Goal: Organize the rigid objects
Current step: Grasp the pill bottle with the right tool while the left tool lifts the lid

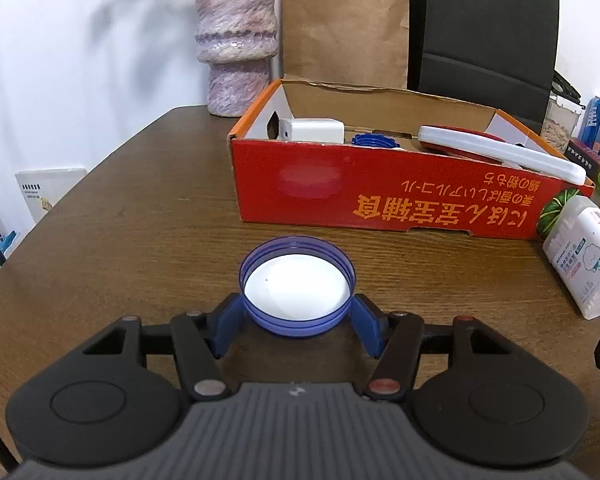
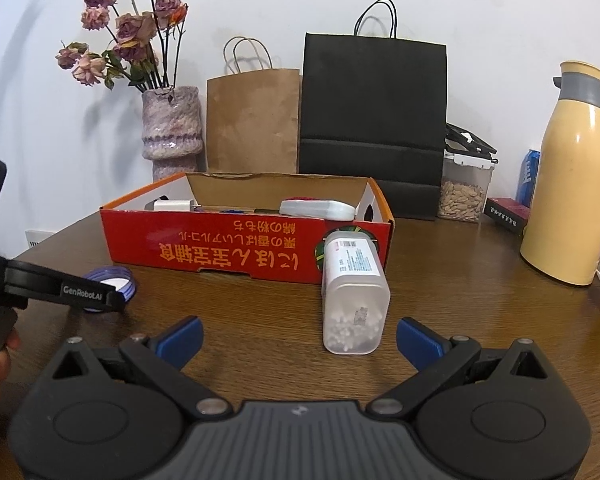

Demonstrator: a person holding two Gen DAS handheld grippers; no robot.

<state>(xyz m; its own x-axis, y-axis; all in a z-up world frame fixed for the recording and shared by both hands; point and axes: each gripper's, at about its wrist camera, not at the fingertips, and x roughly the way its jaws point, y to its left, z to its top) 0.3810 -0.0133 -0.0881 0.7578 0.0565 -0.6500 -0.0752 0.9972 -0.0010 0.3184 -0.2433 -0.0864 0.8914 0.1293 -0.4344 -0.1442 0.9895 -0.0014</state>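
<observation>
A blue jar lid (image 1: 297,285) with a white inside lies open side up on the brown table. My left gripper (image 1: 297,316) has a blue finger against each side of it and is shut on it. The lid also shows in the right wrist view (image 2: 112,280), partly behind the left gripper. A clear tub of cotton swabs (image 2: 354,292) lies on its side in front of the red cardboard box (image 2: 220,248). My right gripper (image 2: 300,338) is open, just short of the tub's near end. The box holds a white charger (image 1: 312,129), a blue lid (image 1: 374,140) and a white case (image 1: 500,152).
A purple vase (image 2: 172,128), a brown paper bag (image 2: 254,120) and a black bag (image 2: 374,120) stand behind the box. A yellow thermos (image 2: 572,184) and a jar of seeds (image 2: 464,188) stand at the right. The table's left edge (image 1: 80,184) curves nearby.
</observation>
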